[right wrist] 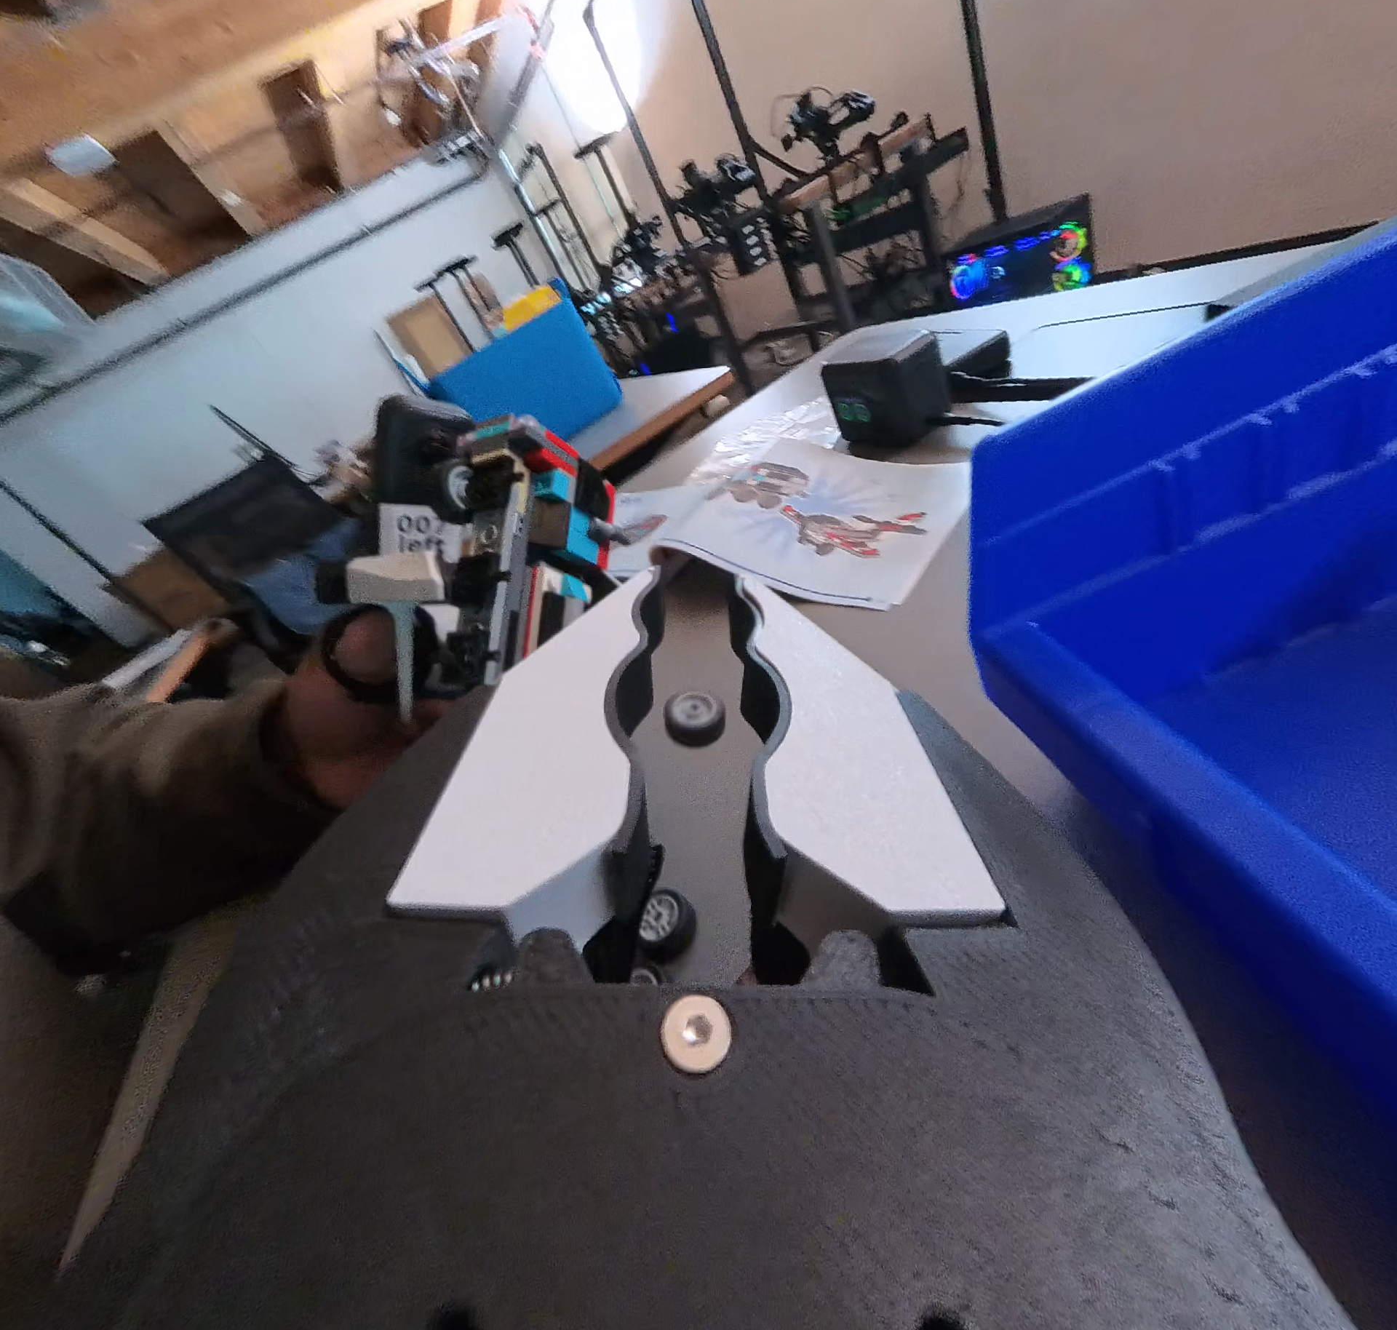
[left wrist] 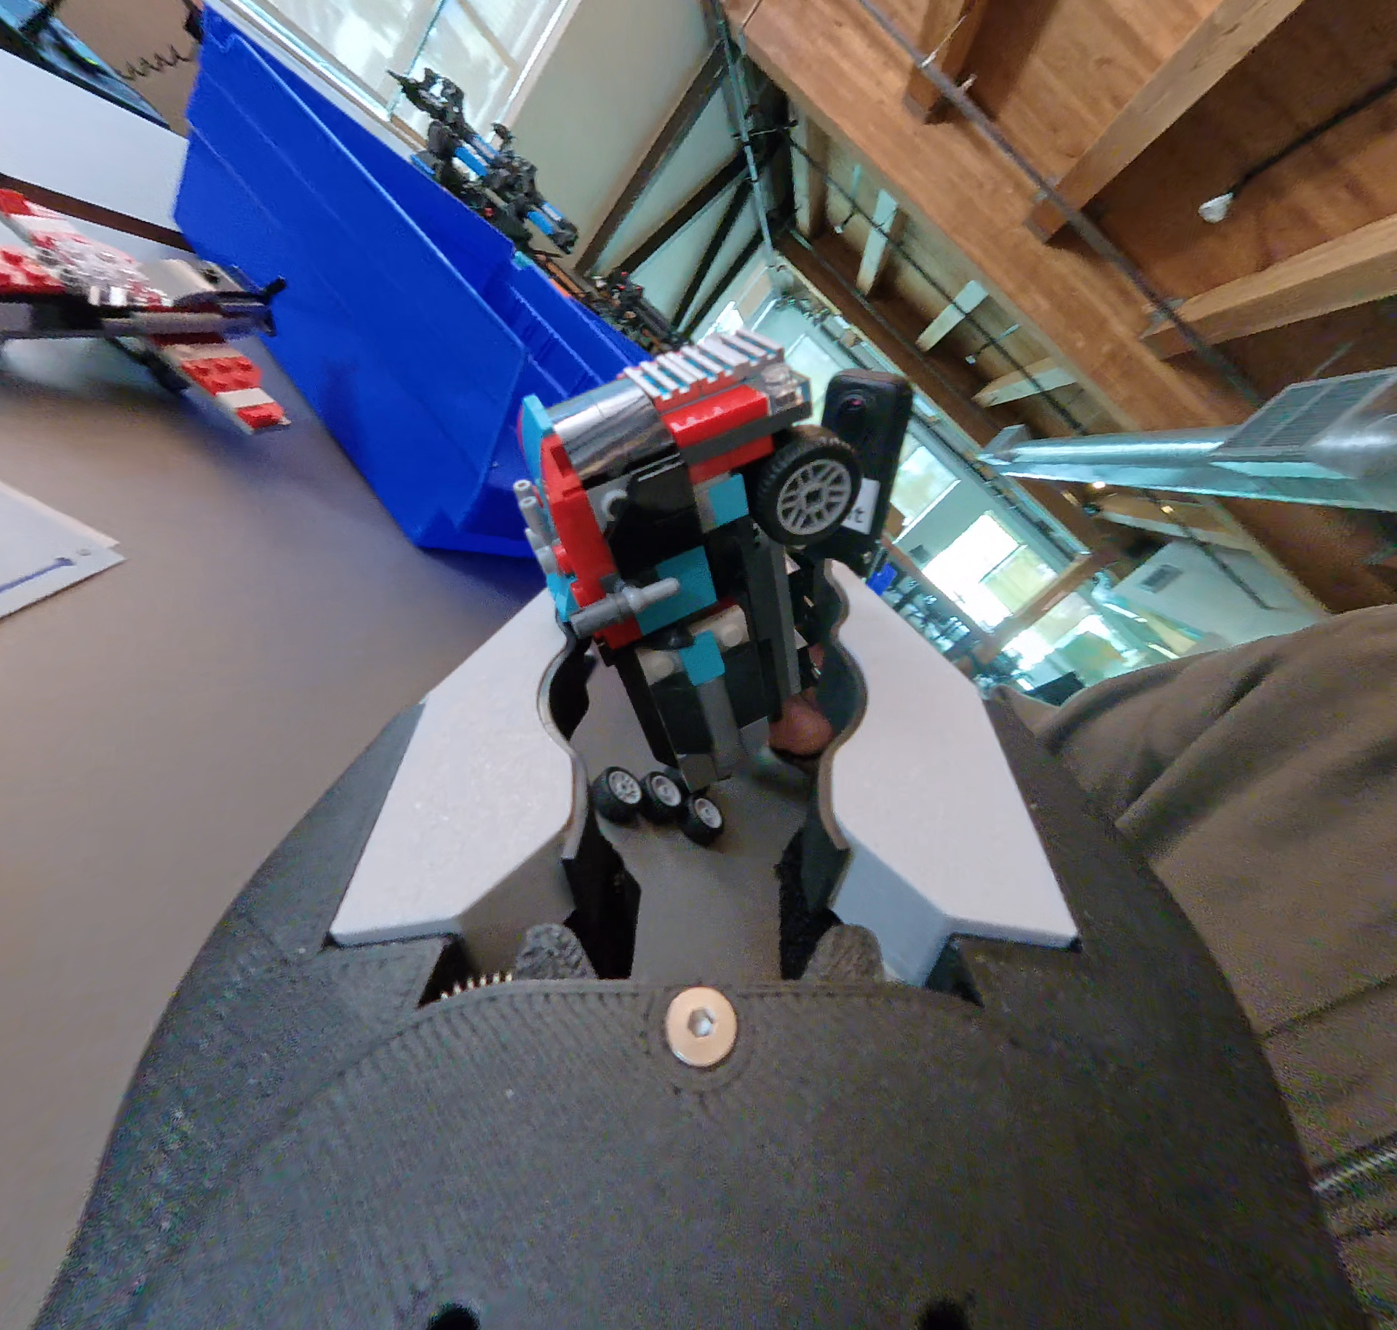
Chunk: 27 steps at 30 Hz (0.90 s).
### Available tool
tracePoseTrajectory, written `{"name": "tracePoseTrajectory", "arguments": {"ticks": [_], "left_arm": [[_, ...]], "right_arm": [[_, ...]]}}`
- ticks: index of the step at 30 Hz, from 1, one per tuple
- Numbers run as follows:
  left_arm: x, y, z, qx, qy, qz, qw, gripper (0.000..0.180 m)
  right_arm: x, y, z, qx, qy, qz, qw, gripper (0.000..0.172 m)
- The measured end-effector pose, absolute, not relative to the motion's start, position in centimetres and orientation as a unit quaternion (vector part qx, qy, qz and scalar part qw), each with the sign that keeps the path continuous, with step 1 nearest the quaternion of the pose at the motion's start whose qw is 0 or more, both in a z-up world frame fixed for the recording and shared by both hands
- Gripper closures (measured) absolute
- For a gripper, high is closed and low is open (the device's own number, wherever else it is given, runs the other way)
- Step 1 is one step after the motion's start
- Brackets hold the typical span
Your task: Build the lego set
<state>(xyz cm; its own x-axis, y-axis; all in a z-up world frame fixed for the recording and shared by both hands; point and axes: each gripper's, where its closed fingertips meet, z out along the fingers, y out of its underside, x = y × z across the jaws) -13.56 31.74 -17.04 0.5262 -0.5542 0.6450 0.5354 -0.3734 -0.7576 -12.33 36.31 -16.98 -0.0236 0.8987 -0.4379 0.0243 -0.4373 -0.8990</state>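
Standing on end between the left gripper's [left wrist: 699, 613] grey fingers [left wrist: 484, 749], a red, black and teal brick truck [left wrist: 665, 560] is clamped there, its lower end hidden behind them. Three loose wheels [left wrist: 658, 798] lie below. The right gripper [right wrist: 695, 598] hangs part open above another wheel [right wrist: 694, 715], holding nothing. A blue bin [right wrist: 1209, 575] is cut off.

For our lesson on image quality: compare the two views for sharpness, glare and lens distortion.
Left wrist view: the truck is sharp, with glare on its glossy black roof; the windows are blown out; there is wide-angle stretch toward the edges. Right wrist view: the truck and the booklet are softened by motion blur; there is a bright patch on the far wall; the bin looms large at the edge.
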Motion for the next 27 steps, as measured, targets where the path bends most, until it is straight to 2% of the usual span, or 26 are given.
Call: {"name": "tracePoseTrajectory", "arguments": {"ticks": [6, 14, 20, 27], "left_arm": [[-15.4, 32.2, -17.3, -0.678, -0.016, -0.468, 0.567, 0.119], [-22.0, 32.6, -16.9, -0.664, -0.052, -0.462, 0.586, 0.119], [-28.1, 32.2, -16.3, -0.661, -0.085, -0.398, 0.630, 0.119], [-30.6, 32.3, -17.1, -0.670, -0.116, -0.350, 0.644, 0.119]], "right_arm": [[-10.3, 37.6, -18.6, -0.616, -0.440, 0.522, 0.392, 0.151], [-10.4, 37.4, -19.0, -0.617, -0.455, 0.527, 0.368, 0.148], [-10.6, 36.7, -19.3, -0.610, -0.477, 0.512, 0.372, 0.148], [-10.8, 36.5, -19.5, -0.611, -0.486, 0.502, 0.373, 0.148]]}}
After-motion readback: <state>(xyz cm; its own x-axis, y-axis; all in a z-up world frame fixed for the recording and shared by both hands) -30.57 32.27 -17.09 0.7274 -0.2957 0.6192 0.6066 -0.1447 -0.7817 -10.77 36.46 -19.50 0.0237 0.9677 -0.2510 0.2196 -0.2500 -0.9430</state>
